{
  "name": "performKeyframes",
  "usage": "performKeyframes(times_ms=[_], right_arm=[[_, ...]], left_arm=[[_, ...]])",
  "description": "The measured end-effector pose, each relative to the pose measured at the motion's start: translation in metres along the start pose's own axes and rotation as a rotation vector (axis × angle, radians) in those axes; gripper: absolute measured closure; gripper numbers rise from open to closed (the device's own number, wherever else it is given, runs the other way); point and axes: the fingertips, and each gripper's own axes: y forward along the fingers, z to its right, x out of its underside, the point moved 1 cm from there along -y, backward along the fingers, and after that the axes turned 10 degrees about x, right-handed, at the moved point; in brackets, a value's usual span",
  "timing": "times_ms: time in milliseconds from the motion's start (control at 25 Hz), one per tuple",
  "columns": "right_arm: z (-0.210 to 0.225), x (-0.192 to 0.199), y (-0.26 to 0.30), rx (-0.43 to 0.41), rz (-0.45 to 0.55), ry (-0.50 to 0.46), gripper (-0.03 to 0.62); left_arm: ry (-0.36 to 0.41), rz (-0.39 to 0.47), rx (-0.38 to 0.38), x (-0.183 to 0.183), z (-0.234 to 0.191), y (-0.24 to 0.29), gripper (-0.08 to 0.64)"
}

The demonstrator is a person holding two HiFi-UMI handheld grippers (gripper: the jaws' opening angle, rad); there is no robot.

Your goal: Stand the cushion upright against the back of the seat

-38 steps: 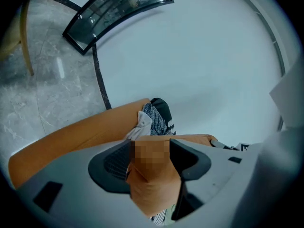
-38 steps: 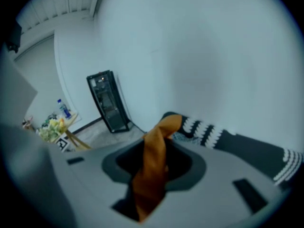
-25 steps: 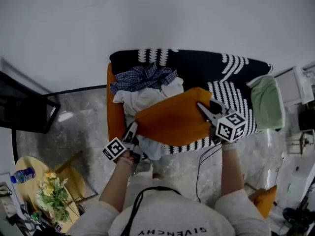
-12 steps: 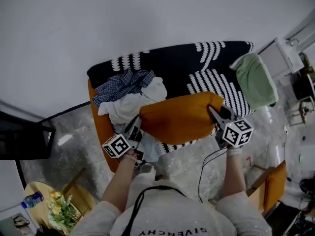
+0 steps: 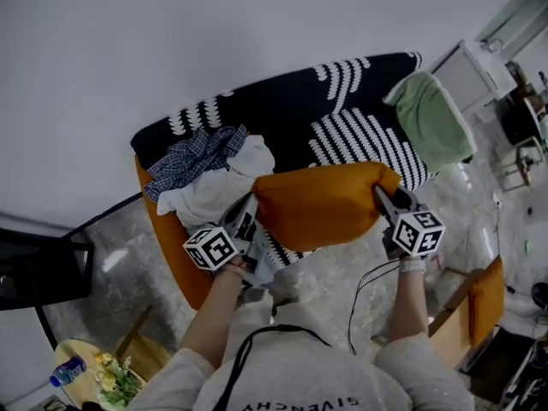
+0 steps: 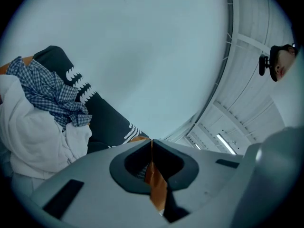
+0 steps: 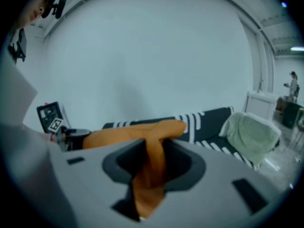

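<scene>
The orange cushion (image 5: 321, 204) hangs lifted between both grippers, over the front edge of the seat (image 5: 355, 139) with its black and white striped cover. My left gripper (image 5: 251, 218) is shut on the cushion's left edge; a thin fold of orange fabric (image 6: 154, 186) shows pinched between its jaws. At the cushion's right corner my right gripper (image 5: 383, 202) is shut on a thick bunch of cushion fabric (image 7: 151, 172). The seat's back (image 5: 282, 92) runs along the wall behind.
A pile of clothes, a checked shirt (image 5: 193, 157) and white garments (image 5: 210, 191), lies on the seat's left part. A green towel (image 5: 432, 122) drapes its right end. Orange chair parts (image 5: 167, 238) stand at the left, a cable (image 5: 364, 289) trails on the marble floor.
My left gripper closed on the cushion's left edge and rose. Both grippers carried the cushion to the right, clear of the clothes pile.
</scene>
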Motion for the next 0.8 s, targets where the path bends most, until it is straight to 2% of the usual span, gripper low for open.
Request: performKeyframes(times_ms=[160, 320, 520, 640, 800], right_arm=[[0.025, 0.011, -0.003, 0.05, 0.015, 0.072, 0.454], [0.05, 0.02, -0.002, 0.057, 0.049, 0.149, 0.459], [0.078, 0.028, -0.006, -0.004, 0.072, 0.236, 0.459], [0.094, 0.031, -0.006, -0.051, 0.069, 0.249, 0.466], [0.117, 0.025, -0.002, -0.108, 0.062, 0.246, 0.479]], left_arm=[[0.027, -0.012, 0.012, 0.008, 0.013, 0.019, 0.526], [0.071, -0.023, 0.009, 0.017, 0.028, 0.037, 0.526], [0.0, 0.063, 0.028, 0.028, 0.046, 0.052, 0.526], [0.048, 0.071, 0.012, 0.034, 0.06, 0.062, 0.526], [0.068, 0.122, 0.003, 0.035, 0.074, 0.085, 0.526]])
